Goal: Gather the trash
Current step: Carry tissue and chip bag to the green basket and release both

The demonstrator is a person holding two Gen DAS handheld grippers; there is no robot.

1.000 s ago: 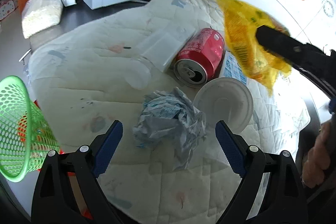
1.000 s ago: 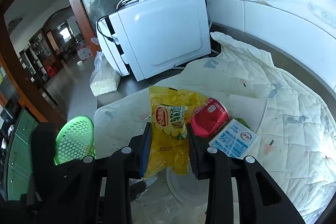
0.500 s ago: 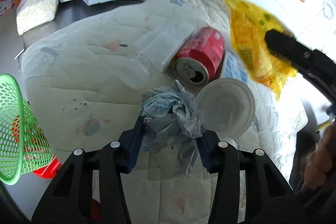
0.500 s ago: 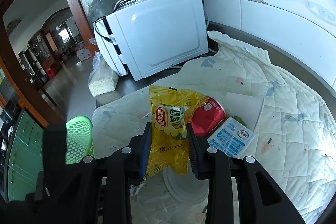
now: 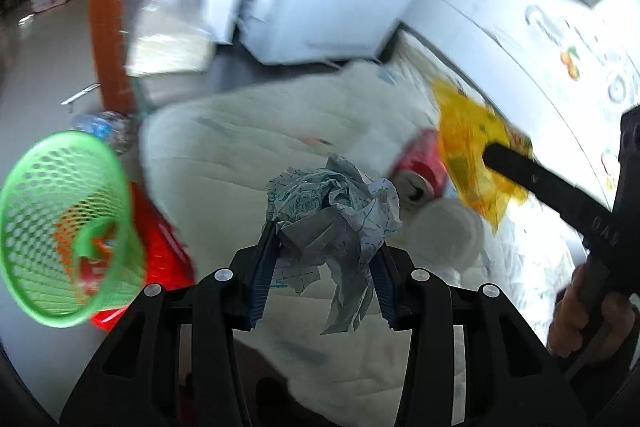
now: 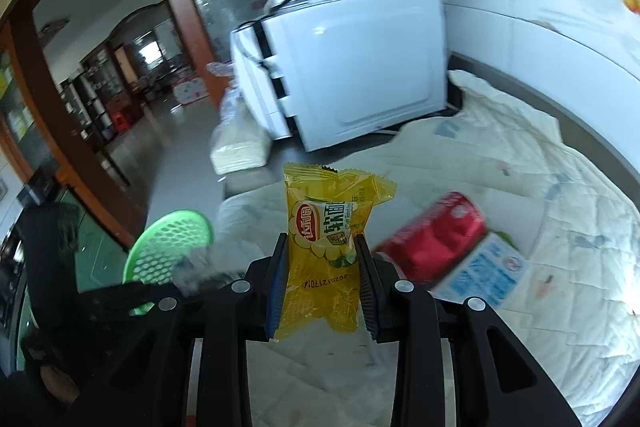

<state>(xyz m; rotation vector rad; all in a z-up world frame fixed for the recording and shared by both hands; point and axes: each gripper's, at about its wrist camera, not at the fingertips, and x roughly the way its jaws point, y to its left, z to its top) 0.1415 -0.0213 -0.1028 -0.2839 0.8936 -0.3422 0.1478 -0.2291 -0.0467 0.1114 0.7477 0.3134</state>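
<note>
The left gripper (image 5: 323,263) clamps the crumpled blue-printed paper wad (image 5: 334,211) above the quilt's left edge; carry it squarely over the green mesh plastic basket's (image 5: 60,227) mouth before releasing.

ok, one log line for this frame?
left gripper: shut on crumpled paper | right gripper: shut on yellow snack bag | green basket: left | red can: on cloth

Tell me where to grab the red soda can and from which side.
Take the red can across the middle of its round body, coming from above. It lies on its side on the quilt, ends exposed, with the blue-white packet close alongside.
</note>
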